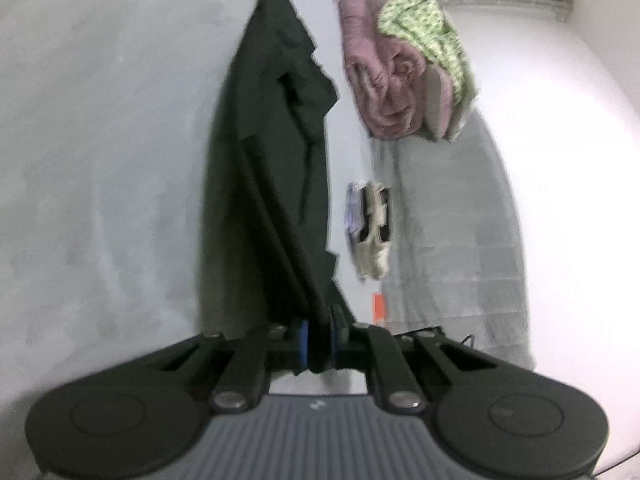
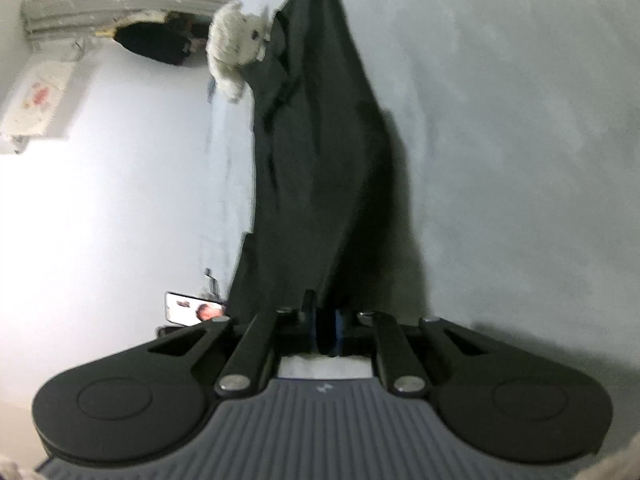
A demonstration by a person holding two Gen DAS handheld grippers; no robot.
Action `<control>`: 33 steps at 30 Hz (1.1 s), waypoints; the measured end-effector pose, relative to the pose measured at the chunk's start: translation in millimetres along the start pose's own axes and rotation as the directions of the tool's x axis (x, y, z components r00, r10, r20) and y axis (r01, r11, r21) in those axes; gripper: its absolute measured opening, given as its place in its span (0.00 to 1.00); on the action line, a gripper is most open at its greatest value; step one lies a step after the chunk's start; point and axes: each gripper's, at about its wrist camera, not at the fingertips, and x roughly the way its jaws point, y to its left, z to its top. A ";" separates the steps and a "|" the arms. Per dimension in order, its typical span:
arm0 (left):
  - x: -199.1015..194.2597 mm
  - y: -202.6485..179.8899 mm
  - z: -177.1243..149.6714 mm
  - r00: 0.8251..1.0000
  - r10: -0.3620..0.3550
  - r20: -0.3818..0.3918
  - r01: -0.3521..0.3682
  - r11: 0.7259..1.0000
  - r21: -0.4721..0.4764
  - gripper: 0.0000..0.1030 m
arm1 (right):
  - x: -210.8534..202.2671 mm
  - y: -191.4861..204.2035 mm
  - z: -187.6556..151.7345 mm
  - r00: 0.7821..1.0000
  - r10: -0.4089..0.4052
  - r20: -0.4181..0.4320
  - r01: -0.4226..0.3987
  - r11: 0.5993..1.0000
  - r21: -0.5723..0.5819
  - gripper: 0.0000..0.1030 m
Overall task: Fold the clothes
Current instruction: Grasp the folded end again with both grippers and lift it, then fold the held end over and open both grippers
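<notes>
Left gripper: black linkage arms, blue-edged pads, jaws pinched on a fold of the dark, near-black woven garment. Cloth fills the gap between the pads, no slack visible there. Right gripper: same build, jaws likewise clamped on an edge of the same dark garment.

Key relation: in both wrist views the garment runs straight away from the fingers as one long, narrow strip, its long axis in line with each gripper. It lies on the pale grey bed sheet. Each hand holds one point on the near end; neither looks nearer than the other, so a coming fold would likely carry this end along the axis toward the far end.

Materials: garment thin, matte, limp, creased into lengthwise folds with a ragged side outline. Sheet smooth, faintly mottled.

Near the sheet's side edge: rolled pink knitted blanket with a green-and-white patterned cloth stacked on it; a small folded cream-and-black item. Right view: white fluffy stuffed toy touching the garment's far part.
</notes>
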 end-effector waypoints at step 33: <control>71.2 22.5 169.3 0.956 -0.005 0.294 0.051 0.987 -0.151 0.18 | 53.1 -11.2 163.1 0.960 0.118 0.254 -0.151 0.982 0.114 0.25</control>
